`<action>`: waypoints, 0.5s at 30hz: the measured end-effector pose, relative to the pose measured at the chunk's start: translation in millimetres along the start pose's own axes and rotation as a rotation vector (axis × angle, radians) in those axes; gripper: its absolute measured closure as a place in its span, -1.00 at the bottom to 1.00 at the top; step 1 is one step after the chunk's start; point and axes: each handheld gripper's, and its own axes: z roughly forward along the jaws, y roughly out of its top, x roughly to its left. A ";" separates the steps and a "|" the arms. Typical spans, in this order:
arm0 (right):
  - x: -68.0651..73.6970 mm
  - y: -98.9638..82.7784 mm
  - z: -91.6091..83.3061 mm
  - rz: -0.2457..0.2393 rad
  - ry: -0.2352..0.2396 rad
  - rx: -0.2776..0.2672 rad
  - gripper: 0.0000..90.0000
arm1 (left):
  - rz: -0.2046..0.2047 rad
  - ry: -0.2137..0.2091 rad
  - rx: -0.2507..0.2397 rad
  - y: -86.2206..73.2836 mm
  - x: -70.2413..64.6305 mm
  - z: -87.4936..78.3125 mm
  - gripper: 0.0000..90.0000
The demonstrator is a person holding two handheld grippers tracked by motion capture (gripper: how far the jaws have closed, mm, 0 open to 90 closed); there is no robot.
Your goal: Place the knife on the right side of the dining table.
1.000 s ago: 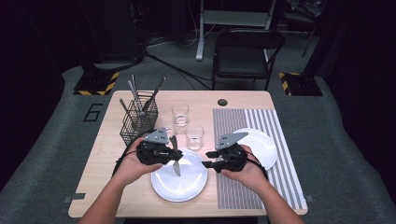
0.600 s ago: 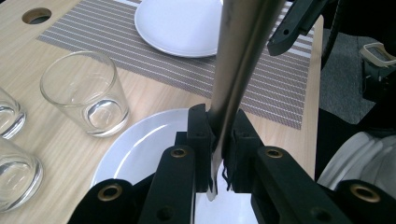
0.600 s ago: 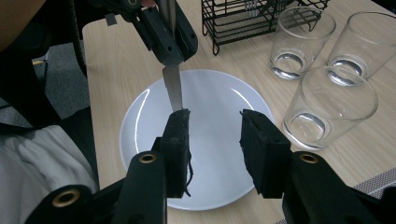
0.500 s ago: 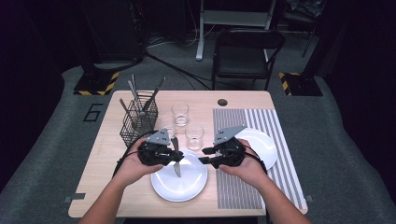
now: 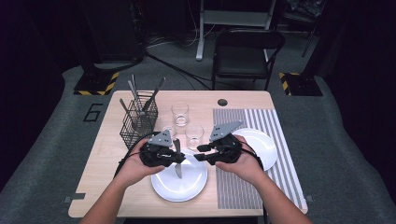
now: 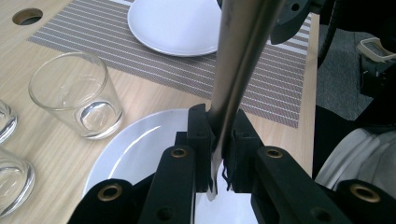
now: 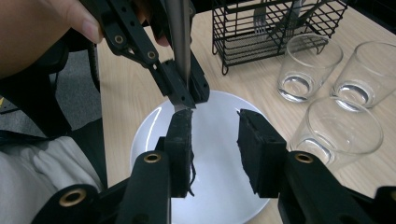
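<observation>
My left gripper (image 5: pixel 178 157) is shut on a metal knife (image 6: pixel 243 46), holding it upright above the near white plate (image 5: pixel 191 184). In the left gripper view both pads clamp the knife's narrow part, and its short end pokes down toward the plate (image 6: pixel 135 140). My right gripper (image 5: pixel 198 153) faces it from the right with its jaws apart. They have just been closing, and nothing is between them. In the right gripper view the knife (image 7: pixel 180 37) and the left gripper (image 7: pixel 183 88) hang just beyond my right gripper (image 7: pixel 217 135), over the plate (image 7: pixel 215 186).
Three empty glasses (image 5: pixel 180 113) stand behind the grippers. A black wire basket (image 5: pixel 139 122) with several utensils is at the left. A second white plate (image 5: pixel 261 144) lies on the striped placemat (image 5: pixel 243 186) at the right. The table has a round hole (image 5: pixel 222 102) near its far edge.
The right gripper has risen a little and edged left toward the held knife. The left gripper and the knife have stayed where they were.
</observation>
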 end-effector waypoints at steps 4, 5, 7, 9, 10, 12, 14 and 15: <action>1.9 5.1 2.3 -0.011 0.007 -0.006 0.44 | 0.004 -0.002 -0.001 0.3 -0.4 0.8 0.83; 2.8 8.8 4.3 -0.022 0.014 -0.009 0.44 | 0.010 0.004 -0.004 0.3 -0.7 1.3 0.83; 4.1 11.6 5.4 -0.024 0.018 -0.009 0.44 | 0.006 -0.003 -0.001 0.4 -1.3 1.7 0.83; 5.1 14.6 6.3 -0.026 0.022 -0.012 0.45 | 0.006 -0.001 -0.006 0.3 -1.8 2.3 0.83; 5.1 14.6 6.3 -0.026 0.022 -0.012 0.45 | 0.006 -0.001 -0.006 0.3 -1.8 2.3 0.83; 6.3 18.3 7.9 -0.033 0.028 -0.015 0.46 | 0.008 -0.001 -0.006 0.2 -2.0 2.3 0.83; 6.7 19.6 8.5 -0.037 0.031 -0.015 0.46 | 0.008 -0.001 -0.007 0.2 -2.1 2.3 0.83; 7.3 21.2 9.3 -0.040 0.033 -0.015 0.46 | 0.009 -0.001 -0.007 0.2 -2.2 2.4 0.83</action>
